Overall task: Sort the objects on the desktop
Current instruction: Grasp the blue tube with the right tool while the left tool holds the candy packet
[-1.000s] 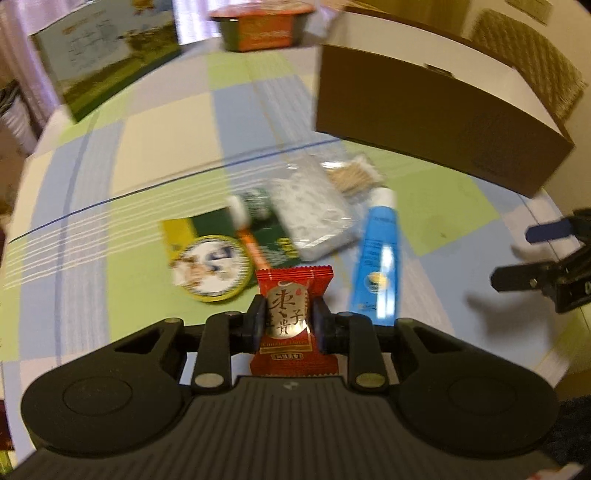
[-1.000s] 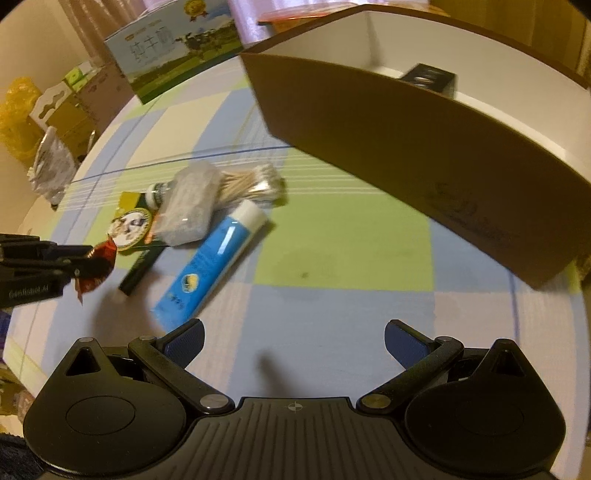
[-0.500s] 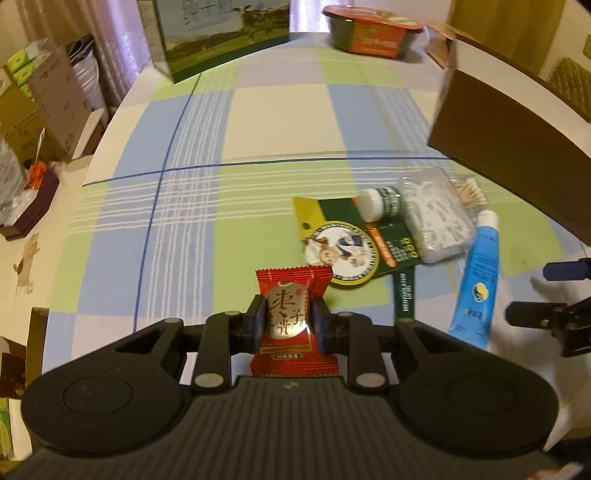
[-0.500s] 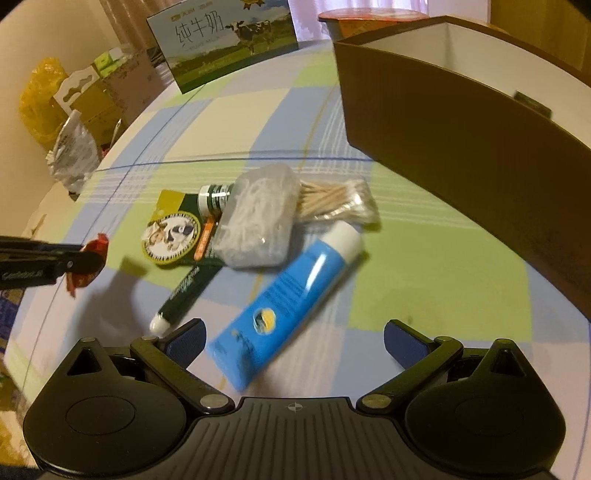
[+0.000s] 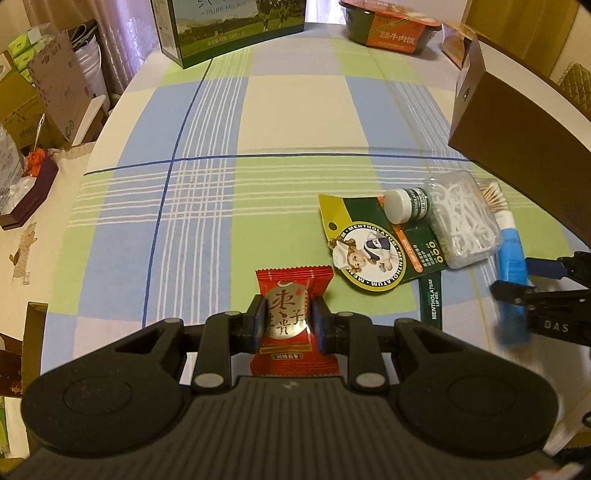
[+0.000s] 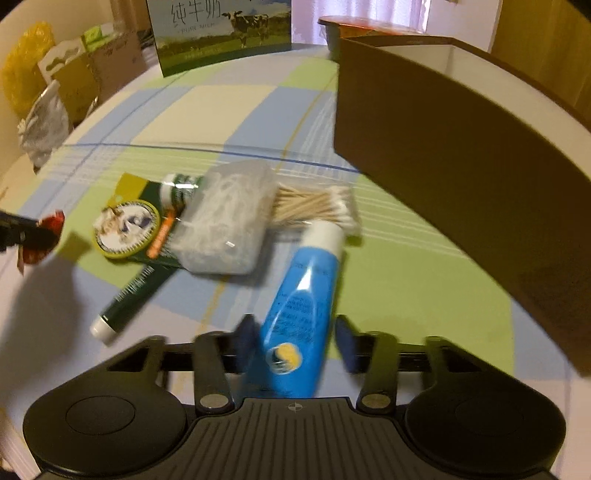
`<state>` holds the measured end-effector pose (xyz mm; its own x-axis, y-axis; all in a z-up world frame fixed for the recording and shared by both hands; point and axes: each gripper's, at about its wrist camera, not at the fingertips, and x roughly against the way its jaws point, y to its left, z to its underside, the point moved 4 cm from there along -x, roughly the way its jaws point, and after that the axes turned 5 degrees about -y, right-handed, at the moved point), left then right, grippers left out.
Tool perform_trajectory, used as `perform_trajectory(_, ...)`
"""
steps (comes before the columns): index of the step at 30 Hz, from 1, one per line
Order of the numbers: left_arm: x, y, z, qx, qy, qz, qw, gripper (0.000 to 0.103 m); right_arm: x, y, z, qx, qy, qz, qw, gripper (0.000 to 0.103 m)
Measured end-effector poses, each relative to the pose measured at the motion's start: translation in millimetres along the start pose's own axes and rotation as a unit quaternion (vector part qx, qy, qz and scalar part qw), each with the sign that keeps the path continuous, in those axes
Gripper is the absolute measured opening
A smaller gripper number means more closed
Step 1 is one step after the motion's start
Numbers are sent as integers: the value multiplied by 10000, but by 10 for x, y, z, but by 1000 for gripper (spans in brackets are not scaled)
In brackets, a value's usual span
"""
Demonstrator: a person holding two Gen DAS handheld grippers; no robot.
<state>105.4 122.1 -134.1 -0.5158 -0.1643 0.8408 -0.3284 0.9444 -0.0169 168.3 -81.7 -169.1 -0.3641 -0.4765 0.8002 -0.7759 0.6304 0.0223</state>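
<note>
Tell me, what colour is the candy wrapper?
Red candy wrapper with a silver label; clearest in the left wrist view.

Table: a checked cloth [image 5: 295,110] in blue, green and cream is covering it ahead of the gripper.
Left side: cardboard boxes [image 5: 55,88] are standing off the table edge.
Far end: pale curtains [image 6: 369,11] are glowing (soft daylight).
</note>
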Motion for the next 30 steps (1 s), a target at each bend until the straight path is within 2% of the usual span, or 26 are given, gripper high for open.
perform_trajectory(5, -39, -16, -38, 1, 8, 64, 10000, 22, 49, -247, 45, -48, 125, 81, 9999, 38)
perform_trajectory(7, -57, -16, -60, 11, 10, 85, 10000, 22, 45, -285, 45, 15, 64, -31, 10000, 43)
perform_trajectory(9, -69, -14, -73, 30, 15, 96, 9999, 22, 15, -277, 19, 80, 29, 0, 10000, 53)
perform_trajectory(17, -87, -21, -114, 35, 37, 82, 10000, 22, -185, -239, -179, 177, -194, -70, 9996, 53)
perform_trajectory(19, -87, -30, -127, 31, 26, 73, 10000, 22, -203, -237, -210, 167, -198, -92, 9996, 52)
perform_trajectory(20, -86, -36, -132, 31, 22, 78, 10000, 22, -205, -233, -217, 177, -185, -87, 9996, 47)
perform_trajectory(21, -83, -48, -139, 28, 13, 82, 10000, 22, -197, -223, -222, 204, -174, -101, 9996, 37)
perform_trajectory(22, -80, -61, -146, 17, 5, 86, 10000, 22, -189, -208, -223, 243, -168, -125, 9995, 31)
perform_trajectory(30, -46, -214, -176, -90, -44, 195, 9998, 22, -49, -245, -79, 236, -41, -208, 9995, 28)
